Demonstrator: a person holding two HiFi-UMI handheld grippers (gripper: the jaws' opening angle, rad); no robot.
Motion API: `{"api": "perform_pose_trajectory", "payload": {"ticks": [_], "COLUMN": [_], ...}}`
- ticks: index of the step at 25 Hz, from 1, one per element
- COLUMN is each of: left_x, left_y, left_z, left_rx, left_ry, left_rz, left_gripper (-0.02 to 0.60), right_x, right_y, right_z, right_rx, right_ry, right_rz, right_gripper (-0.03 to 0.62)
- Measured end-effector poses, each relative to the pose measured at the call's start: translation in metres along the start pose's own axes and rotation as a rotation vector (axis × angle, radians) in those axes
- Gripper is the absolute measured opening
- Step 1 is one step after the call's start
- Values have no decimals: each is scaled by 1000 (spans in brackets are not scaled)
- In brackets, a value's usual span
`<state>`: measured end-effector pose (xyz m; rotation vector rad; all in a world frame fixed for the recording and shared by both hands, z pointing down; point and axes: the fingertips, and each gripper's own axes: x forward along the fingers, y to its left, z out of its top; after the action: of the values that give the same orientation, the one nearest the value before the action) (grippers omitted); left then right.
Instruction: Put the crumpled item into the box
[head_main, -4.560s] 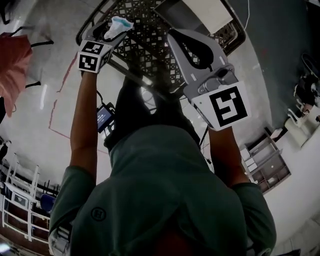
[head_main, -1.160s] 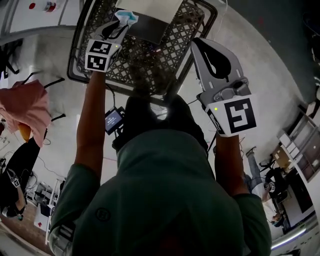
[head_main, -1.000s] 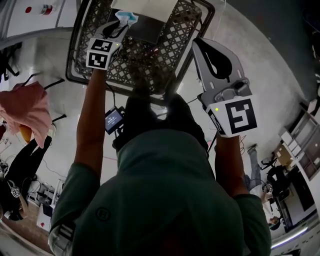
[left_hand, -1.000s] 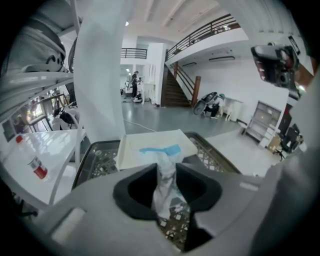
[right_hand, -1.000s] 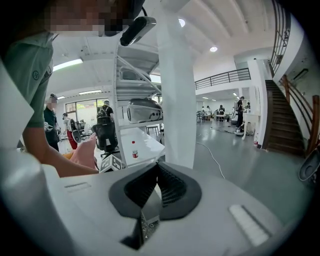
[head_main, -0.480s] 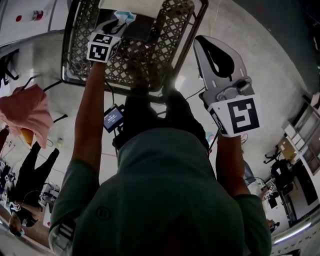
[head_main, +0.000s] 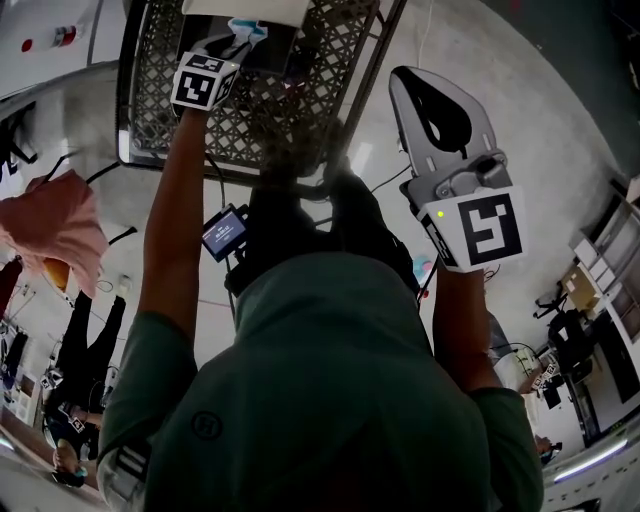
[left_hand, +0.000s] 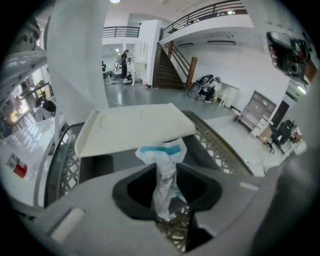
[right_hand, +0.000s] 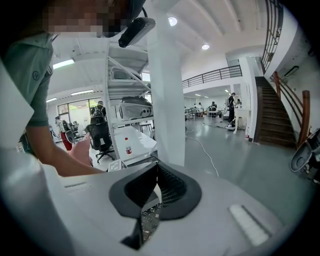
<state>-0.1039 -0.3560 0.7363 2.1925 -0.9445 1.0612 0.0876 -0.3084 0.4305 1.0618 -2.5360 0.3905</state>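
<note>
My left gripper (head_main: 232, 45) is shut on the crumpled item (head_main: 245, 27), a white wad with a teal stripe. In the left gripper view, the item (left_hand: 161, 152) sticks up from between the jaws of that gripper (left_hand: 163, 200). Right behind it stands the dark box (left_hand: 112, 161) with its cream lid (left_hand: 132, 127) raised. The box (head_main: 275, 48) sits on a black lattice table (head_main: 250, 110), and the item hangs at its near edge. My right gripper (head_main: 408, 78) is shut and empty, held off the table's right side over the floor.
A pink cloth (head_main: 52, 228) hangs at the left. A small screen (head_main: 222, 232) sits below the table edge. Shelving (head_main: 600, 330) stands at the right. The right gripper view shows a white desk (right_hand: 134, 142), a small bottle (right_hand: 129, 150) and an office chair (right_hand: 100, 135).
My left gripper has carried the item forward over the lattice table, closer to the box. The right gripper has stayed about where it was.
</note>
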Motion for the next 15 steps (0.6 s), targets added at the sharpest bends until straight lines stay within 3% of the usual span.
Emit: {"api": "perform_pose_trajectory", "payload": {"ticks": [15], "left_x": [3], "left_y": [-5], "left_z": [1], "left_rx": [19], "left_ry": [78], "left_rz": [-2], "left_gripper": [143], "right_x": [-33], "right_y": [7], "right_z": [5], "right_rx": [-3], "right_ry": [-3], "right_rz": [-11], "right_gripper": [8]}}
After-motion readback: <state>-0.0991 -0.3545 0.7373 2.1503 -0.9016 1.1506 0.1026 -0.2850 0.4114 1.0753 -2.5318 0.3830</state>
